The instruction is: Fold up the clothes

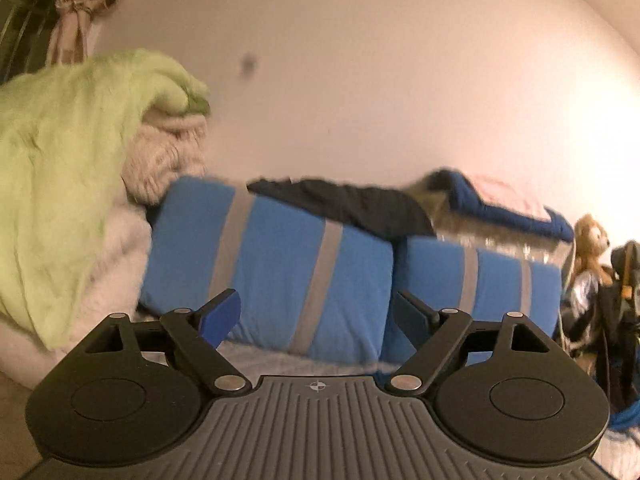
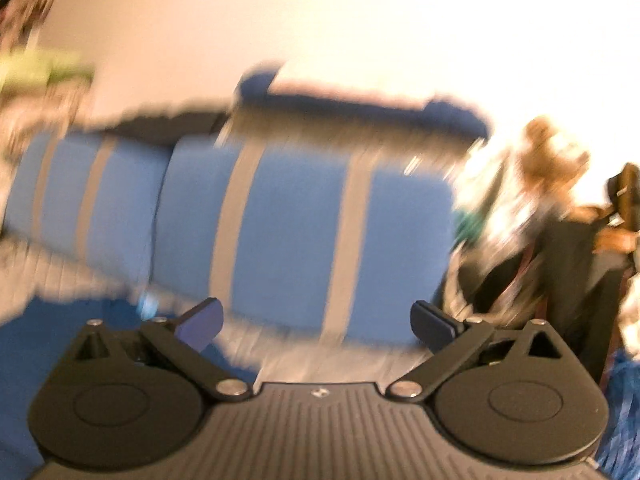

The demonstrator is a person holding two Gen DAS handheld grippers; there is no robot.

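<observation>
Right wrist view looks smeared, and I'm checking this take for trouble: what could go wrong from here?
The blur suggests fast motion, so the open right gripper may mis-aim. The dark garment draped over the blue striped pillows could slide off if tugged. The open left gripper holds nothing, so no fold has begun.

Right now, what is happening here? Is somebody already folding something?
Not yet. A person holds two grippers, and both the left gripper and the right gripper are open and hold nothing. They point toward two blue cushions with grey stripes against a wall. A dark garment lies on top of the cushions, and a green fluffy blanket is piled at the left. The right view is blurred.
</observation>
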